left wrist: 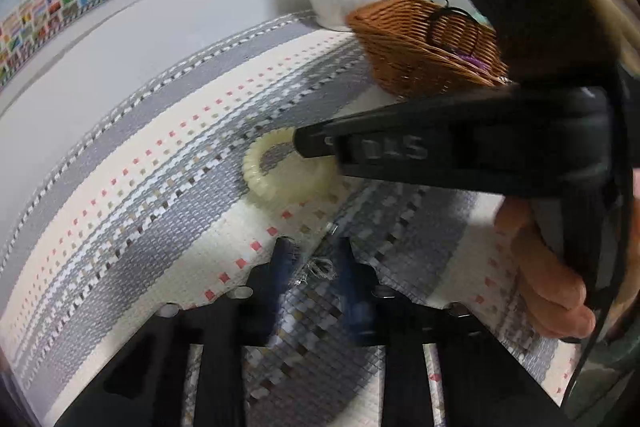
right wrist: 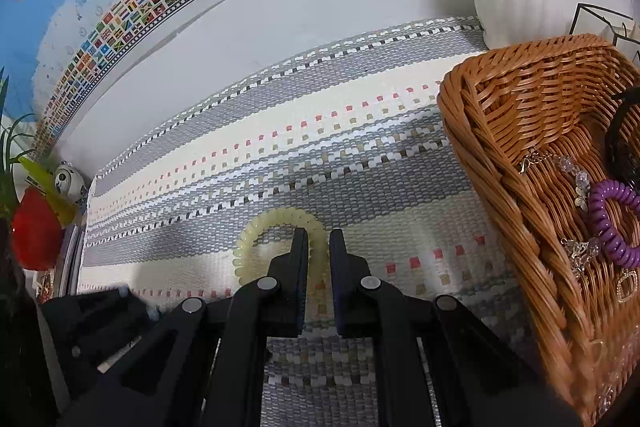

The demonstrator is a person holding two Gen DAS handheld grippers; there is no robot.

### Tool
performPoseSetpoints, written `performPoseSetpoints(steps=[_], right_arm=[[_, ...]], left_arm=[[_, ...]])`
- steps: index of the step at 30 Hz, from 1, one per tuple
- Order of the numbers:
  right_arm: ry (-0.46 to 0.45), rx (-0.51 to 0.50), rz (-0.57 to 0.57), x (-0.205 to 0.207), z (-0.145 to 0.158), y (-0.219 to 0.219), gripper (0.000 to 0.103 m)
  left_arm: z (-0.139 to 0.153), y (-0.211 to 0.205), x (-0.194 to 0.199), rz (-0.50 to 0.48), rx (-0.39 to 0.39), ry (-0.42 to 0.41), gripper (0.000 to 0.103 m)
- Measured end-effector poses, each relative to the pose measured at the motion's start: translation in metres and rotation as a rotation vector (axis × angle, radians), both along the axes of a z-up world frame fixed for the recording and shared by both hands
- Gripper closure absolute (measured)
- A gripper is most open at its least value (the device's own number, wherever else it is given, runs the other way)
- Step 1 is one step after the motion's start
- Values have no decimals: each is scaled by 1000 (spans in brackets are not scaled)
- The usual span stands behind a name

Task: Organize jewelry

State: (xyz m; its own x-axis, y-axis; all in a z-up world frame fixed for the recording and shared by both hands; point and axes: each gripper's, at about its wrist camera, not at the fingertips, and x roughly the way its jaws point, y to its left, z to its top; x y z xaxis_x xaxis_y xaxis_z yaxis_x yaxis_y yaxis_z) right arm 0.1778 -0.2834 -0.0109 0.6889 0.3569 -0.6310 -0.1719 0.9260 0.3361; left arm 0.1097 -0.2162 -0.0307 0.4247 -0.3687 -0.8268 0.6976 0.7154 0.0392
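The left tool (left wrist: 314,269) hovers narrowly parted and empty over the woven mat (left wrist: 120,187). The right tool (right wrist: 319,247) is clenched on the near-right arc of the cream coil bracelet (right wrist: 256,231), which lies flat on the mat. The wicker basket (right wrist: 500,163), its likely destination, sits just to the right.

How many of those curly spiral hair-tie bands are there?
2. A cream one lies on the woven mat, right gripper closed on it; a purple one sits in the wicker basket. More may hide there.
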Motion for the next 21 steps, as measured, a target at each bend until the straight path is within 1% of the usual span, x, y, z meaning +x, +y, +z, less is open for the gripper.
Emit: performPoseSetpoints(steps=[1,6,7,8,11,15,16,17,18,19,21], right_arm=[[0,0,0,0,1,0,92],[-1,8,4,-2,1,-1,92],[-1,9,5,-2,1,-1,92],[-1,10,4,-2,1,-1,92],[0,14,7,-1,1,-2,92],[5,18,8,-1,0,-2,92],[6,18,8,-1,0,-1,92],[7,19,9,-1,0,-1,92],[7,20,9,-1,0,-1,92],[7,20,9,-1,0,0,92],[8,23,11,-1,0,0,92]], left_arm=[[0,0,-2,-2,5,-15,81],[1,5,-4,2,-19,-13,85],[2,8,-4,4,-25,-15,98],[2,12,-6,6,-26,-15,100],[5,24,-8,25,-43,-5,100],[3,40,-8,65,-37,-2,100],[3,43,-6,58,-52,20,99],[3,45,-7,46,-62,42,97],[2,44,-6,40,-60,56,95],[1,40,-8,37,-43,43,91],[-2,30,-11,27,1,19,90]])
